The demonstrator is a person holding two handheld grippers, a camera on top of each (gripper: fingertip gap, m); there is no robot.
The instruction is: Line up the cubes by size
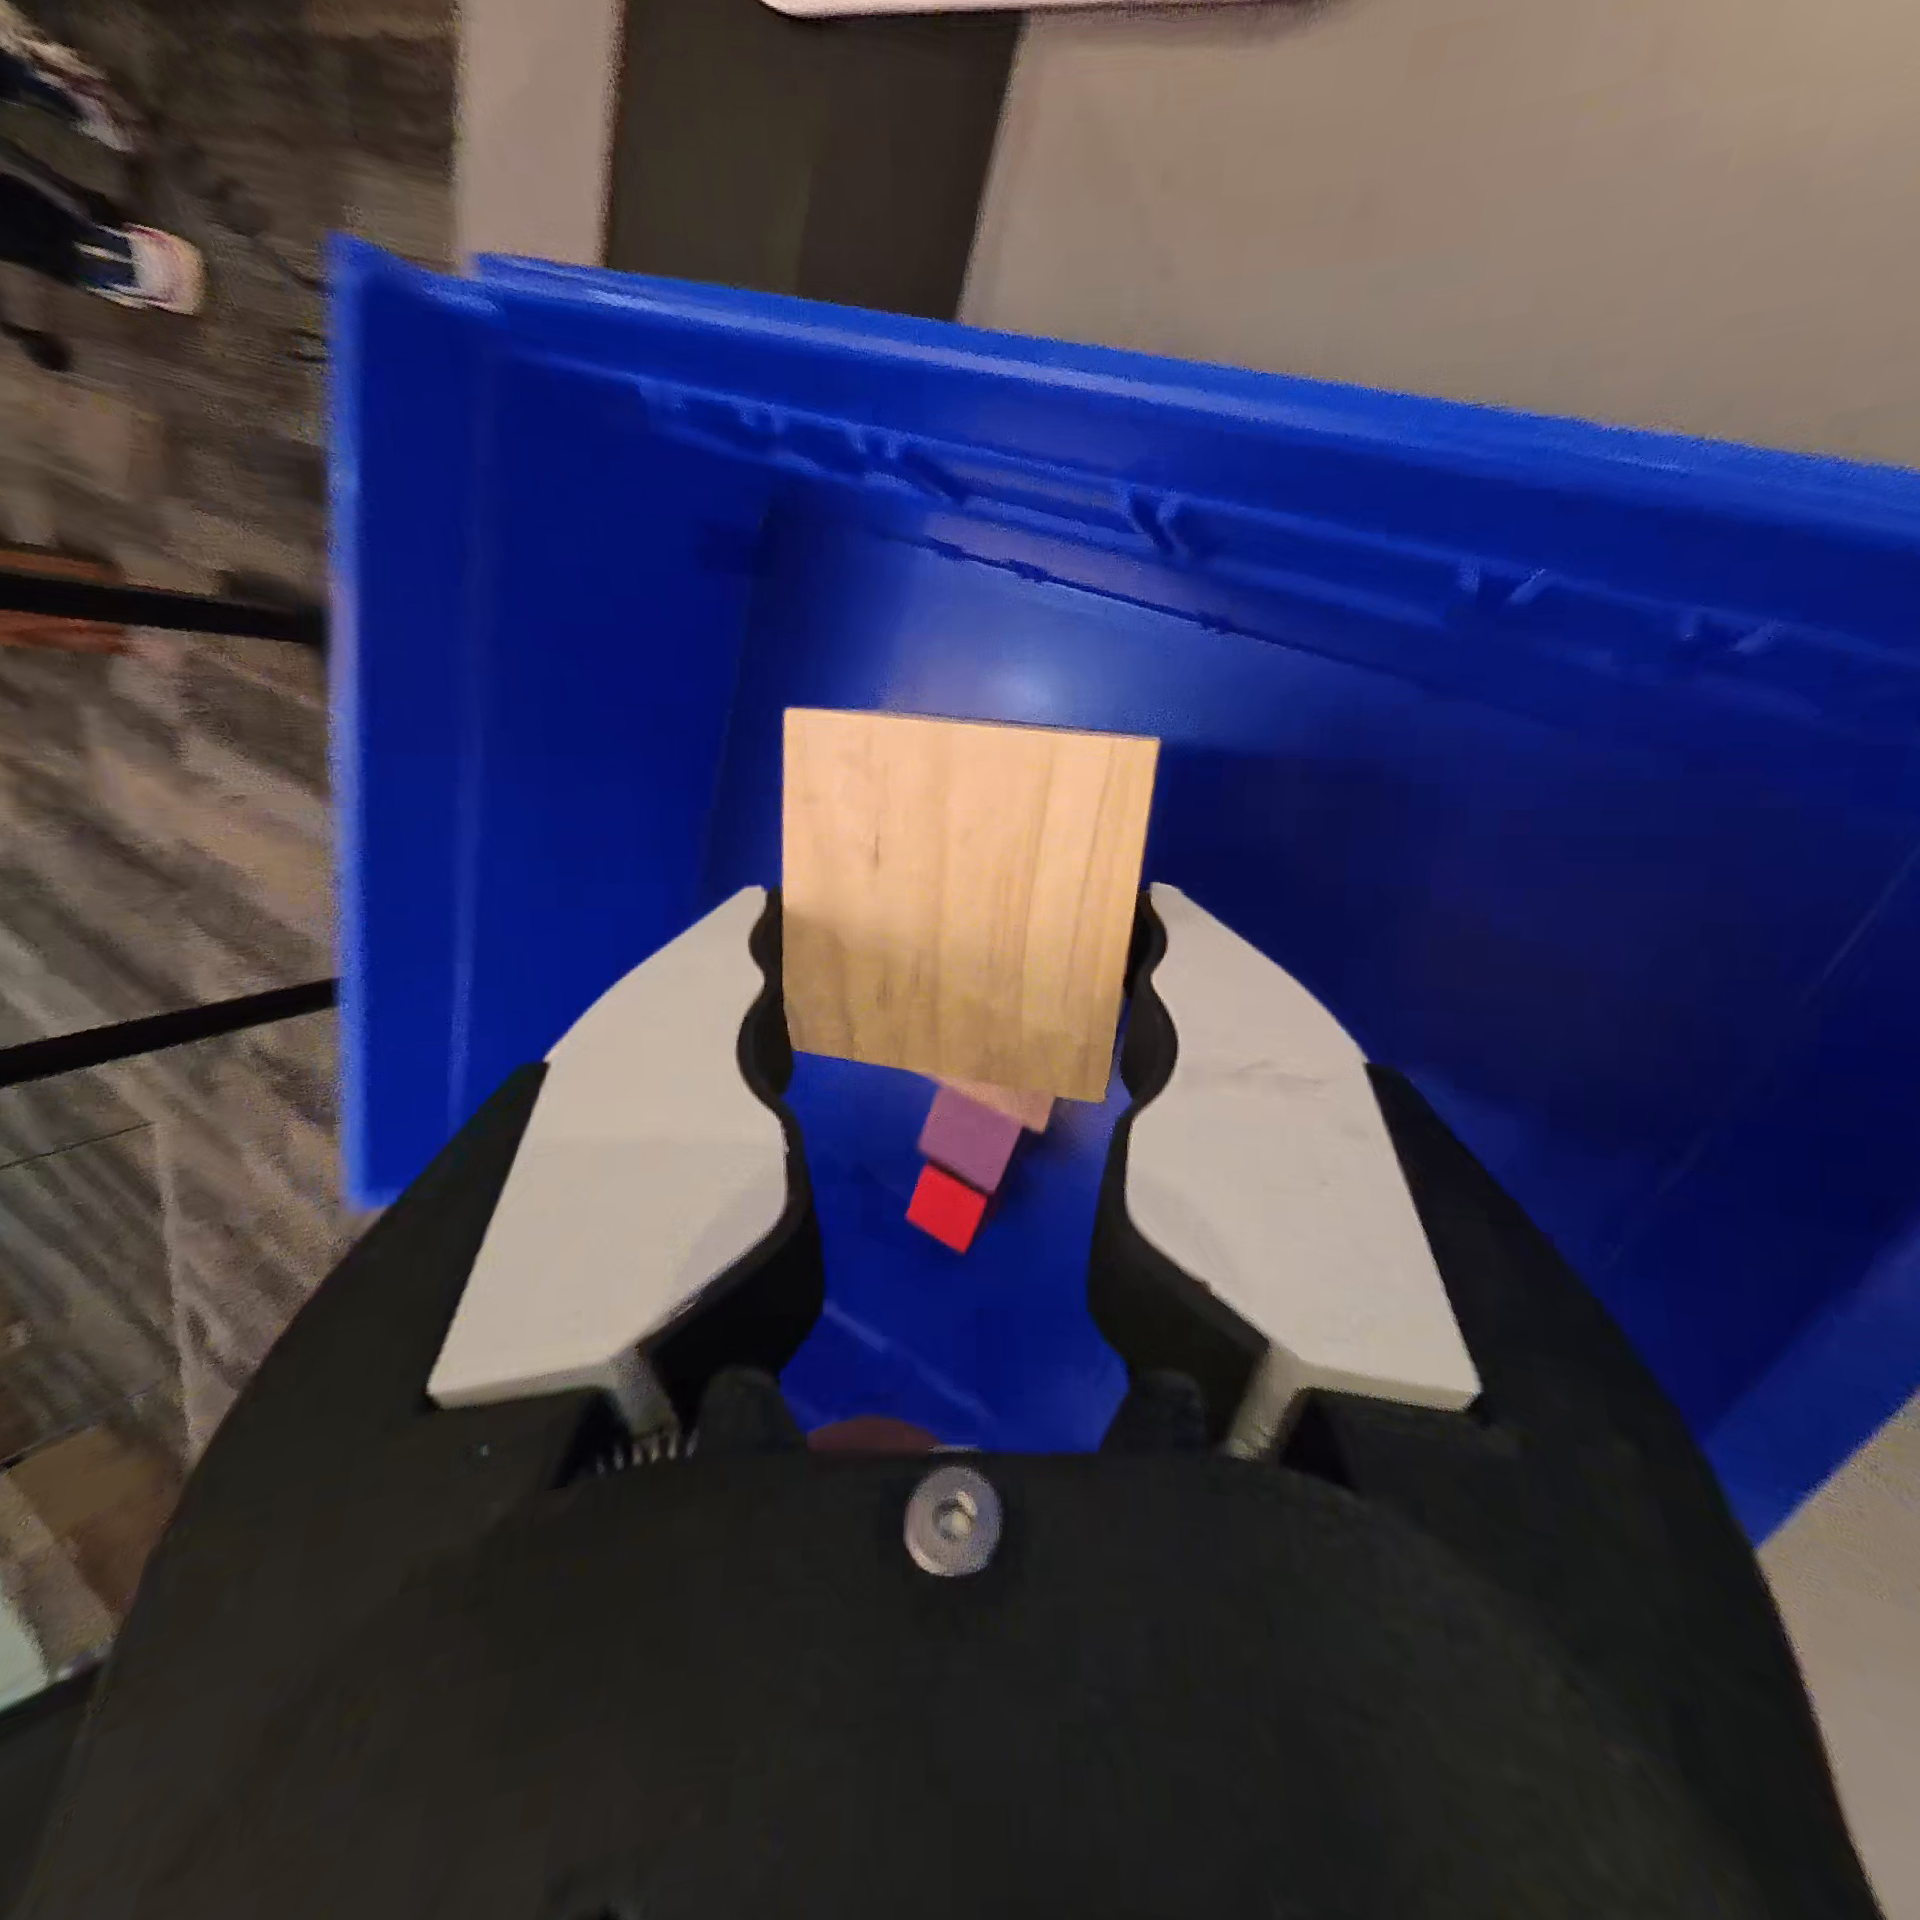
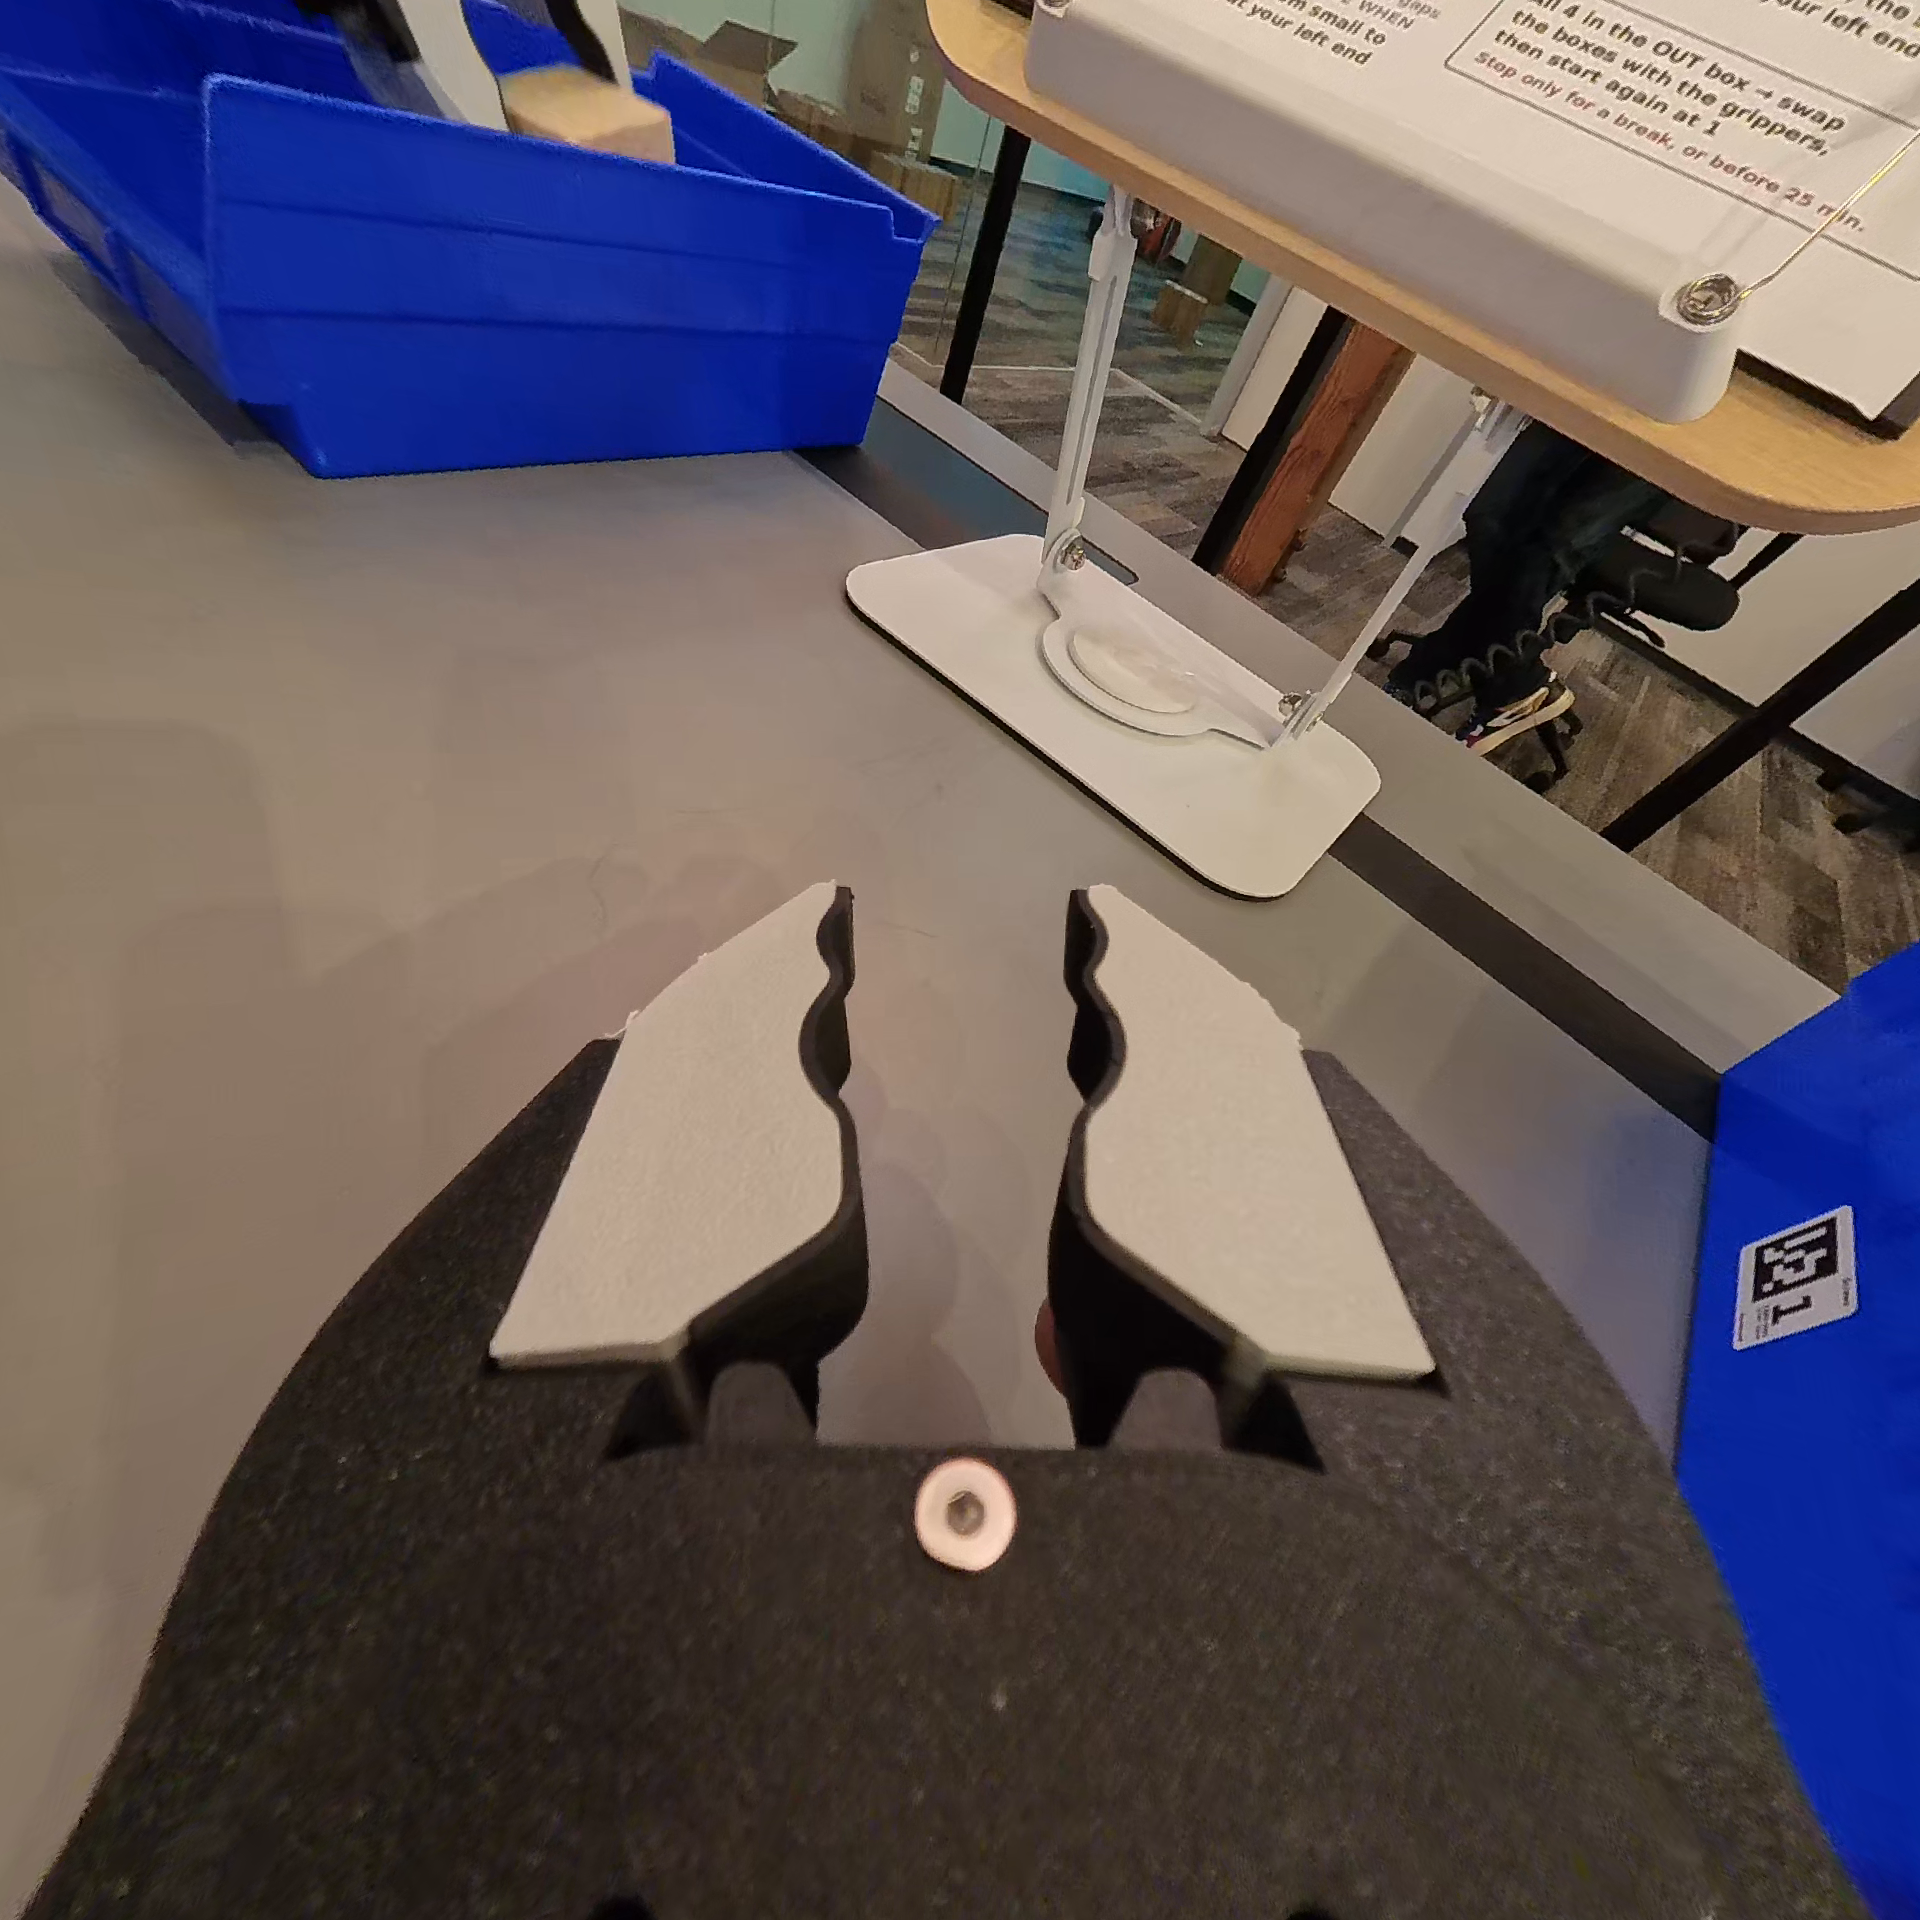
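Note:
My left gripper [image 1: 956,935] is shut on a large plain wooden cube [image 1: 966,894]; both pads press its sides, and it hangs above the inside of a blue bin [image 1: 1455,831]. Below it on the bin floor lie a purple cube [image 1: 971,1143], a red cube [image 1: 945,1205] and part of a pale cube [image 1: 1023,1107]. The right wrist view shows that gripper and the wooden cube [image 2: 587,109] far off at the top left, over the blue bin [image 2: 520,312]. My right gripper [image 2: 961,966] is open and empty above the grey table [image 2: 416,727].
A white stand base [image 2: 1174,717] sits on the table ahead right, carrying a wooden shelf with a white instruction board [image 2: 1455,208]. A second blue bin with a tag [image 2: 1808,1351] is at the right edge. The table's far edge [image 2: 1558,997] runs behind the stand.

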